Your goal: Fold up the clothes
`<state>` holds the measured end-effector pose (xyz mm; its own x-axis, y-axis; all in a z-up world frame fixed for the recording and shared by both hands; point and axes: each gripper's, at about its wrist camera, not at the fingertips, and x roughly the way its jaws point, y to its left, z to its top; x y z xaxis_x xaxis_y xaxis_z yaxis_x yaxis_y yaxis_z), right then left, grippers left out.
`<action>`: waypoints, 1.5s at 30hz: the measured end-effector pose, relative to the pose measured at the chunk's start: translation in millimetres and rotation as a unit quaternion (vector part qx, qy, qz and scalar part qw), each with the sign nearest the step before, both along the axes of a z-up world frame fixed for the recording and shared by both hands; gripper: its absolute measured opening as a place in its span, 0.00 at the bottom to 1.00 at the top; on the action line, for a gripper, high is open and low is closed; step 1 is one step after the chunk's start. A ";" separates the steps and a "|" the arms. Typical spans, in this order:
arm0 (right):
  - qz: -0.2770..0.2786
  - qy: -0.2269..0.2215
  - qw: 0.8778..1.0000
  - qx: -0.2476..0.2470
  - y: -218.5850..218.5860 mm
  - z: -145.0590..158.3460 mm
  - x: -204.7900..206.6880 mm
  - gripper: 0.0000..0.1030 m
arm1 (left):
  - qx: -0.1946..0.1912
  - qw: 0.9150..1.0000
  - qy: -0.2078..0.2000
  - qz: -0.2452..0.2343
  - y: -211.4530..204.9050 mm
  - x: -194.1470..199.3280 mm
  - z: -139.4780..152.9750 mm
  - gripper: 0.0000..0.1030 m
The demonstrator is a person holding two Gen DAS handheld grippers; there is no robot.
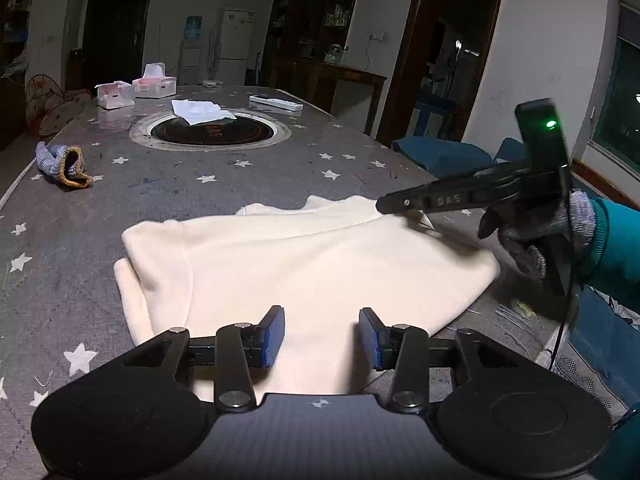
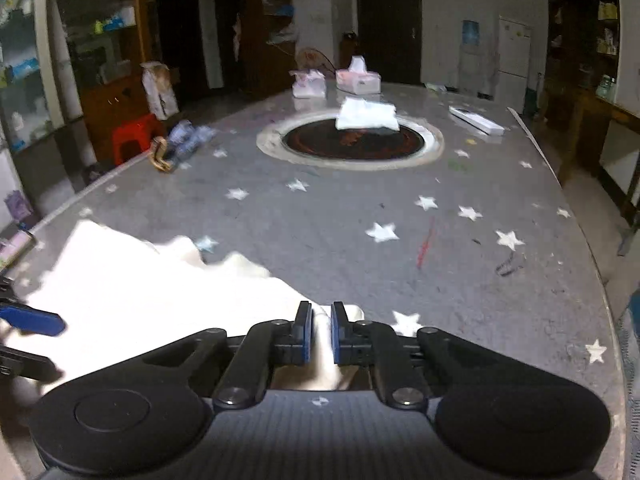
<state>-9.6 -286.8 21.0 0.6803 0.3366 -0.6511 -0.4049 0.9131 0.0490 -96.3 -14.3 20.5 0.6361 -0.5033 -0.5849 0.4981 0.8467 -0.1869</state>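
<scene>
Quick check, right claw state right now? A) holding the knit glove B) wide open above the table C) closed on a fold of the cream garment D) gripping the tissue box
C: in the right wrist view the right claw has its blue pads pinched close on a ridge of the cream garment; the left claw hangs open over the cloth.

— Left wrist view: low over the near edge of the grey star-printed tabletop point(image 1: 224, 184), facing the far wall, close above the cream folded garment point(image 1: 304, 264).

— Right wrist view: equally low, angled leftward. Shared: same garment point(image 2: 132, 292), round black inset hotplate point(image 2: 352, 142).
</scene>
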 end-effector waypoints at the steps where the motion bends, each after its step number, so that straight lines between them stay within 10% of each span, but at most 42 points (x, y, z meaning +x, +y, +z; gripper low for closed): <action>1: -0.001 0.004 1.000 -0.003 0.2 -3.5 2.4 0.09 | -0.001 1.000 0.000 0.000 0.5 -0.5 -0.5 0.44; 23: 0.068 0.024 0.997 0.038 56.0 1.5 19.6 0.18 | -0.024 0.994 0.046 0.093 2.3 95.5 6.7 0.45; 45: 0.077 -0.008 0.997 0.015 69.9 20.1 -7.0 0.30 | -0.034 0.989 0.034 0.141 13.1 83.4 9.4 0.49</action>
